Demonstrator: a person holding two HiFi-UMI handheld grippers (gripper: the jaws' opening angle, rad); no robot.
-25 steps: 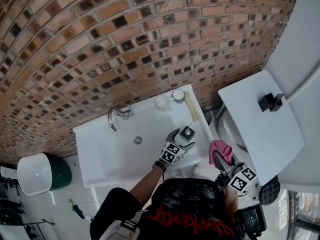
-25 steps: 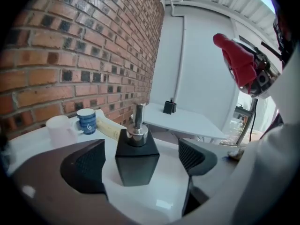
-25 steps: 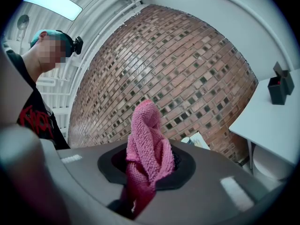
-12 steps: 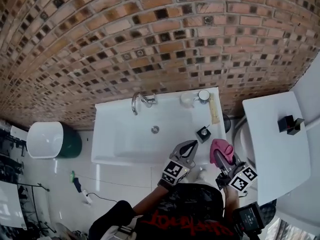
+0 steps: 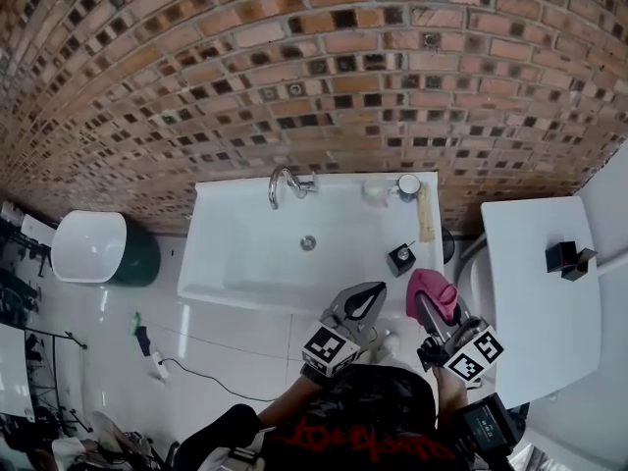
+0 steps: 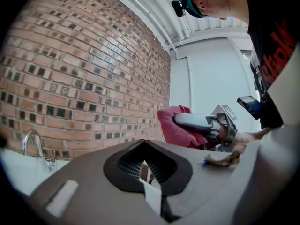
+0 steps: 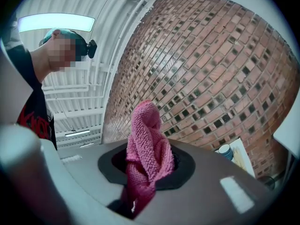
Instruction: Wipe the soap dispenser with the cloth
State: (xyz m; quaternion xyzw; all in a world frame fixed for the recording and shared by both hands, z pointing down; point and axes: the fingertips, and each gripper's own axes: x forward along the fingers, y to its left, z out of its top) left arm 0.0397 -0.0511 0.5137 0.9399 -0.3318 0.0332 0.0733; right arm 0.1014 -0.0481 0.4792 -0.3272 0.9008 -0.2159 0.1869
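The cloth (image 5: 430,297) is pink, the soap dispenser (image 5: 400,259) black, the sink (image 5: 228,263) white, the brick wall (image 5: 294,67) red-brown.

This is a bathroom. A white sink (image 5: 245,263) stands against a brick wall (image 5: 294,67), with a chrome faucet (image 5: 283,183) at its back edge and a round drain (image 5: 308,243) in the basin. A small dark soap dispenser (image 5: 400,259) sits on the sink's right side, and a cup (image 5: 408,184) stands in the back corner. The floor (image 5: 78,322) is glossy white tile. Left of the sink is a dark green bin (image 5: 98,248) with a white lid. Overhead is a white ribbed ceiling with a strip light (image 7: 56,22).
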